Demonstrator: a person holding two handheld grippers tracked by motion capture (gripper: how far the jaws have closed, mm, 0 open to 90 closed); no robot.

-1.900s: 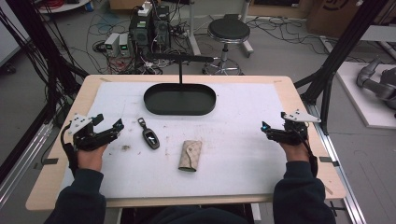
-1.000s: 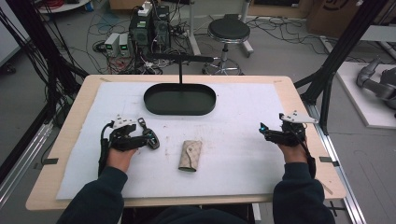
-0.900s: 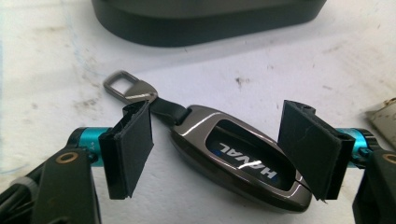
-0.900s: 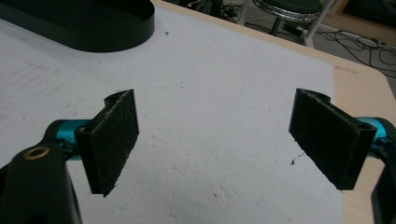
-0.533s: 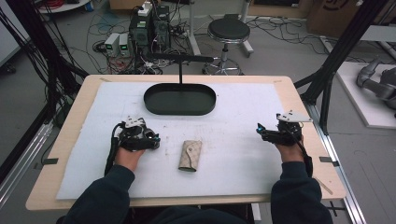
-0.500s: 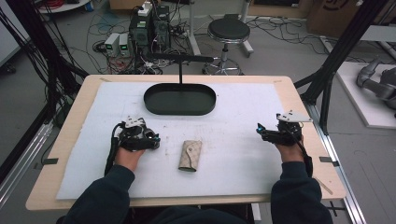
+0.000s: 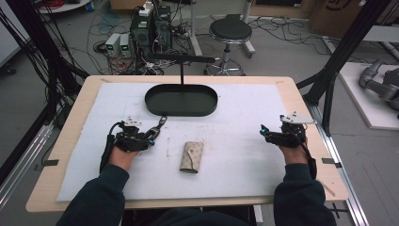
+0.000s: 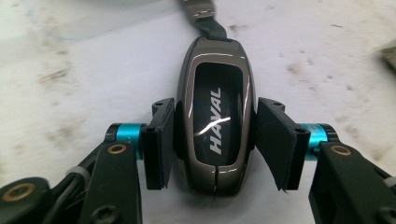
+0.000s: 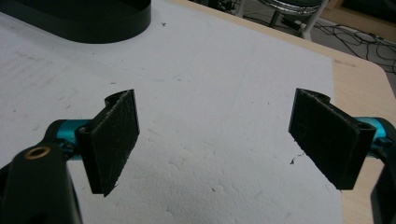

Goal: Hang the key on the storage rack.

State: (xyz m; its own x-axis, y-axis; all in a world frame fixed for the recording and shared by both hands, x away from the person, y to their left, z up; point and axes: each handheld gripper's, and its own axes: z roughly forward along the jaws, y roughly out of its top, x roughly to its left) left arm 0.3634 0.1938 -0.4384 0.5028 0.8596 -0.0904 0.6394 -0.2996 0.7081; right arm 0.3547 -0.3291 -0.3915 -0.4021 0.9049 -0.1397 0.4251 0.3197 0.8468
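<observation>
Since the earlier frame, the left gripper (image 8: 212, 140) has moved right across the white mat (image 7: 244, 117) and now clamps the dark key fob (image 8: 215, 130), just short of the black tray (image 7: 181, 100). Off to the right, the right gripper (image 9: 215, 140) hovers with jaws spread wide, holding nothing.

Tray (image 7: 181, 100) behind pouch (image 7: 190, 157); key fob (image 8: 215, 123) left of pouch.

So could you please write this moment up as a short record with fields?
surface: white mat on a wooden table
left gripper: jaws closed on the Haval car key fob, fob on the mat
right gripper: open, holding nothing
black oval tray: far centre
beige key pouch: mid-mat, untouched
</observation>
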